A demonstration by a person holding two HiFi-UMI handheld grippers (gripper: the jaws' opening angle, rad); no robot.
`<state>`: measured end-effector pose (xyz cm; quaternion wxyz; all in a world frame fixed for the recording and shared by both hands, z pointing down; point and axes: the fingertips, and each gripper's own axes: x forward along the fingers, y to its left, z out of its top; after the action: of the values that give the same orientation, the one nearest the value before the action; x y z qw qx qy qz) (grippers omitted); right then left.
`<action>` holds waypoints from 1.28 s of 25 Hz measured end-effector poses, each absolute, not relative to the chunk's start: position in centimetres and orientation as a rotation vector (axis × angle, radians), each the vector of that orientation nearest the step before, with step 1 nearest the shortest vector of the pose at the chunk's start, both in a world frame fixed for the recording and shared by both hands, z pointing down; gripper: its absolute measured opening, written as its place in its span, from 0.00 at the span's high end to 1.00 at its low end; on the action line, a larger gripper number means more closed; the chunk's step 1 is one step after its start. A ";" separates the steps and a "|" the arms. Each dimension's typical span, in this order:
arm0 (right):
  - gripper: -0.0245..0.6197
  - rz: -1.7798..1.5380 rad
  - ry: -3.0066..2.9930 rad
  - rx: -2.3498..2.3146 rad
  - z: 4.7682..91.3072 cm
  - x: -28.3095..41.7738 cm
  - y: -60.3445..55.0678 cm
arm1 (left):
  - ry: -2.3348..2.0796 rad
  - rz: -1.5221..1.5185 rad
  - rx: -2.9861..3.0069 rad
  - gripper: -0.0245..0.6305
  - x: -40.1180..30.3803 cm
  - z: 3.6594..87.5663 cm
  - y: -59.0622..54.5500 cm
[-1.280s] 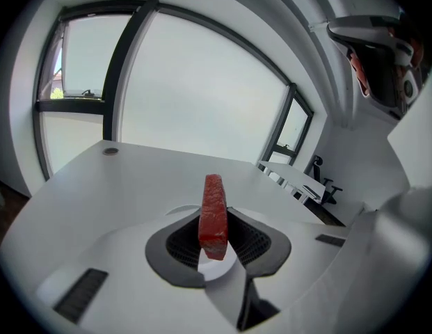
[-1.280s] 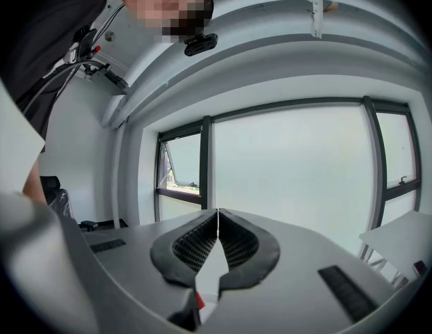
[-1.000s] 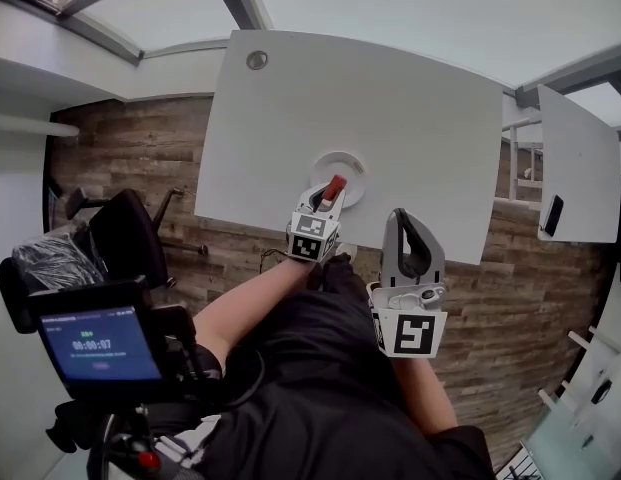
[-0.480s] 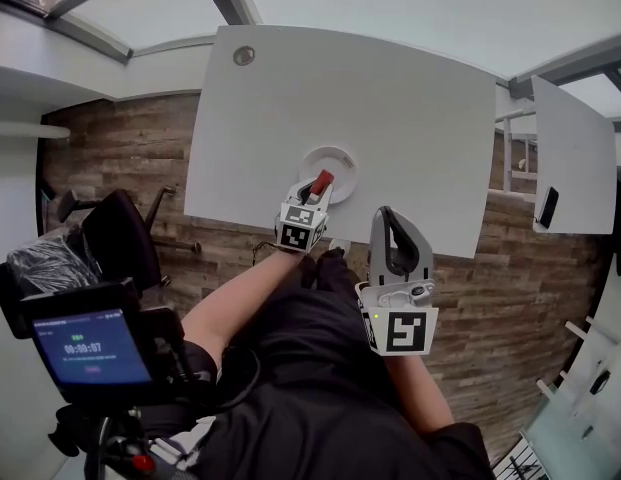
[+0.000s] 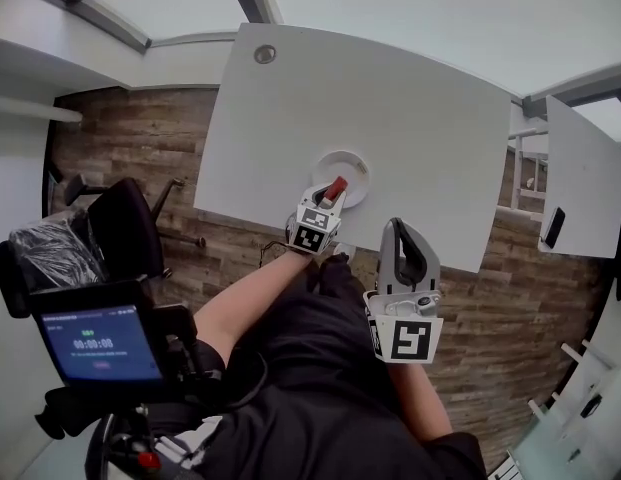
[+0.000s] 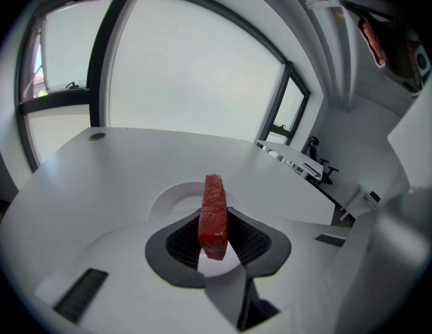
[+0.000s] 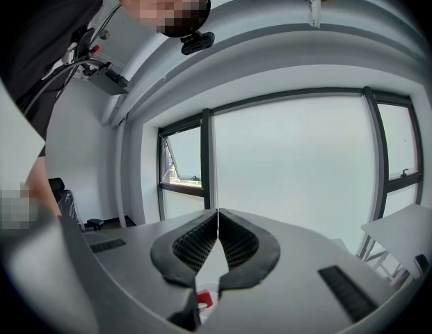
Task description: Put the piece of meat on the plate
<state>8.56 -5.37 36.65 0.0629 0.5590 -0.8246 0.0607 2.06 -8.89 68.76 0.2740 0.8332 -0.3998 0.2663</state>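
Observation:
A red piece of meat (image 6: 213,214) stands upright between the jaws of my left gripper (image 6: 216,239), which is shut on it. In the head view the meat (image 5: 335,188) hangs over the near rim of a white round plate (image 5: 352,164) on the white table (image 5: 410,118). The plate (image 6: 175,197) lies just beyond the jaws in the left gripper view. My right gripper (image 5: 408,251) is held up near the table's front edge, tilted upward, shut with nothing in it (image 7: 217,239).
A round grommet (image 5: 265,55) sits at the table's far left corner. A second white desk (image 5: 580,168) with a dark phone stands at the right. A black office chair (image 5: 120,233) is on the wood floor at the left. Windows face the table.
The view has swayed slightly. My left gripper with the meat stays over the plate's near rim. The right gripper keeps its place and stays shut.

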 end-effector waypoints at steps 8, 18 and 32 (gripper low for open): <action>0.95 0.205 -2.520 1.652 37.2 8.4 -5.5 | -1.086 0.758 2.202 0.81 1.9 70.2 -9.1; 0.95 0.193 -2.496 1.649 37.2 8.0 -4.6 | -1.058 0.801 2.239 0.81 1.4 71.0 -8.9; 0.95 0.200 -2.456 1.677 37.7 8.9 -4.0 | -1.047 0.813 2.242 0.81 1.5 71.3 -10.1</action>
<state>8.93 -4.01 37.65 0.0805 0.5608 -0.8213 0.0668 1.53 -10.09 71.28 0.2652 0.8300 -0.3876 0.3011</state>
